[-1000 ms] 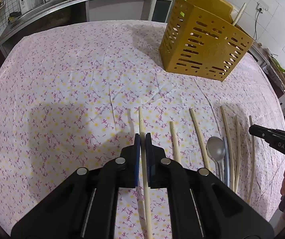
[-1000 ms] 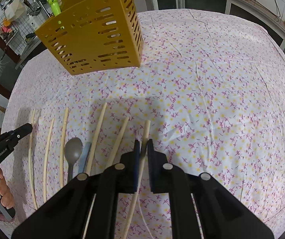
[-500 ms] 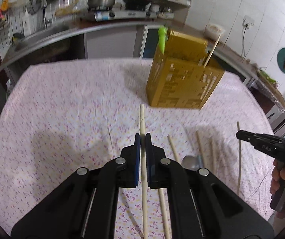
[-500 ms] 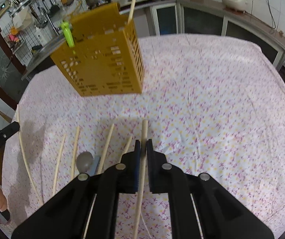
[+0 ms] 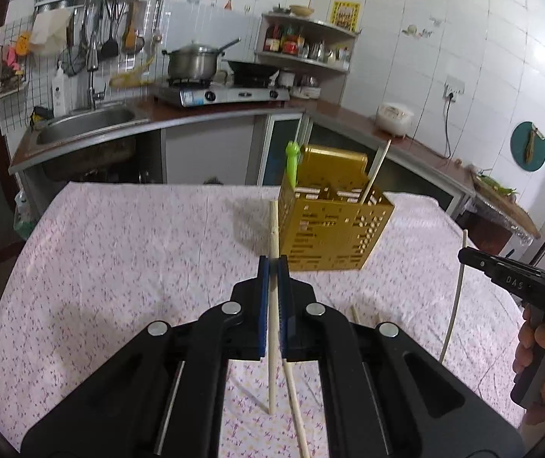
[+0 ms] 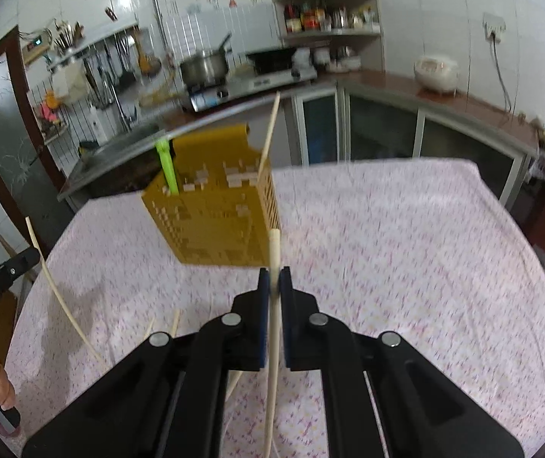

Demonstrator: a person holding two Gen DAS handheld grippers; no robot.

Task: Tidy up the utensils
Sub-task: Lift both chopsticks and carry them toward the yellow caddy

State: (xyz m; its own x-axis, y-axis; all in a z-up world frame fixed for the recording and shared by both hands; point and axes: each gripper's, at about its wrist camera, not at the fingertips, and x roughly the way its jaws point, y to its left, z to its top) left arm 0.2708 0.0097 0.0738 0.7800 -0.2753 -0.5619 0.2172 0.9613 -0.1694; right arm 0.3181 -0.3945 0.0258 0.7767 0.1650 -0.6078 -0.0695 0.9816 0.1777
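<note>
Both grippers have risen off the desk (image 5: pixel 119 252) since a second ago; the left gripper (image 5: pixel 272 267) has lifted its chopstick (image 5: pixel 272 229) clear of the cloth; the right gripper (image 6: pixel 274 278) has raised its chopstick (image 6: pixel 274 252) likewise, both now tipped up toward the holder (image 5: pixel 333 229).

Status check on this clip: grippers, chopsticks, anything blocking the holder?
Left hand-held gripper shut on pale wooden chopstick. Right hand-held gripper shut on second chopstick. Both lifted, facing yellow slotted plastic utensil holder. Nothing between.
</note>
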